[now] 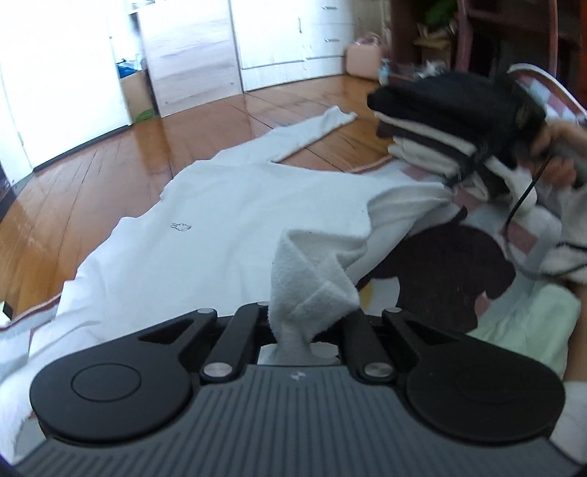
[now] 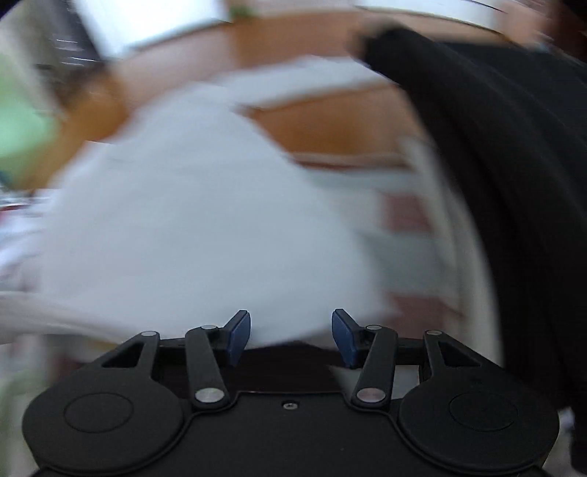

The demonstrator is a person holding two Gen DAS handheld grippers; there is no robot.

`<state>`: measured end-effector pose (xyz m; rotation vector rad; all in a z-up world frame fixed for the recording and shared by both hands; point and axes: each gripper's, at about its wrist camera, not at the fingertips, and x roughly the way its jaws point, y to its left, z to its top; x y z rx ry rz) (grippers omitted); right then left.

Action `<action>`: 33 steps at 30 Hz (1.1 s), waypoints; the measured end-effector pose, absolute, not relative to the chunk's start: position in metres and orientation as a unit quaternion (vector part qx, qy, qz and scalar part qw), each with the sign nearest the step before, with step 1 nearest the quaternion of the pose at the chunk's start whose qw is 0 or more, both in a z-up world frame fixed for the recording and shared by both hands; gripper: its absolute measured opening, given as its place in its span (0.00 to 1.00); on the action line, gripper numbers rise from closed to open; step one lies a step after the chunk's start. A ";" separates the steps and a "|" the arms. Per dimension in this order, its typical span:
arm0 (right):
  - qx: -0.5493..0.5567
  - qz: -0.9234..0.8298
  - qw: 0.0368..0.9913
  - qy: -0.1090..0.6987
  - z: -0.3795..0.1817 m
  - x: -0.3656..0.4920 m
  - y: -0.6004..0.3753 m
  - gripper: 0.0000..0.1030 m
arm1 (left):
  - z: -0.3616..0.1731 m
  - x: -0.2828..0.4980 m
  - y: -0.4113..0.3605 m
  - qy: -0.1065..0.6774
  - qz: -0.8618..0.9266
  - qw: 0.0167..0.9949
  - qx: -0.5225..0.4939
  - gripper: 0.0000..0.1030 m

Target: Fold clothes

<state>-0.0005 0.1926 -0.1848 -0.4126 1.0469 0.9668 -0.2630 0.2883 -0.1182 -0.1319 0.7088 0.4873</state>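
A white long-sleeved garment [image 1: 220,220] lies spread over a patterned mat, one sleeve [image 1: 323,128] reaching onto the wooden floor. My left gripper [image 1: 293,330] is shut on a bunched corner of that white cloth, which sticks up between the fingers. The right wrist view is heavily blurred: the same white garment [image 2: 190,220] fills the middle, and my right gripper [image 2: 291,337] is open just above it with nothing between its blue pads [image 2: 238,335]. A person's hand [image 1: 557,154] holding the other gripper shows at the right of the left wrist view.
A stack of folded dark and cream clothes [image 1: 451,124] stands at the right on the mat [image 1: 524,235]. Dark fabric [image 2: 513,183] looms on the right of the right wrist view. White cabinets [image 1: 286,33] and a pink box [image 1: 363,58] line the far wall beyond the wooden floor [image 1: 91,172].
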 end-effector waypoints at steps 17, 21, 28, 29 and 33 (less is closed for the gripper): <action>-0.186 0.324 0.783 0.497 -0.244 0.033 0.202 0.63 | -0.168 -0.276 0.304 0.364 0.233 0.887 -0.163 0.05; -0.257 0.396 0.811 0.347 -0.221 -0.010 0.213 0.08 | -0.170 -0.277 0.307 0.357 0.229 0.886 -0.187 0.05; -0.222 0.366 0.878 0.216 -0.145 -0.059 0.164 0.07 | -0.139 -0.303 0.300 0.329 0.201 0.894 -0.228 0.05; -0.240 0.350 0.871 0.248 -0.161 -0.055 0.160 0.07 | -0.140 -0.306 0.298 0.329 0.187 0.894 -0.240 0.05; -0.258 0.338 0.856 0.294 -0.179 -0.041 0.163 0.07 | -0.159 -0.309 0.294 0.348 0.157 0.881 -0.278 0.03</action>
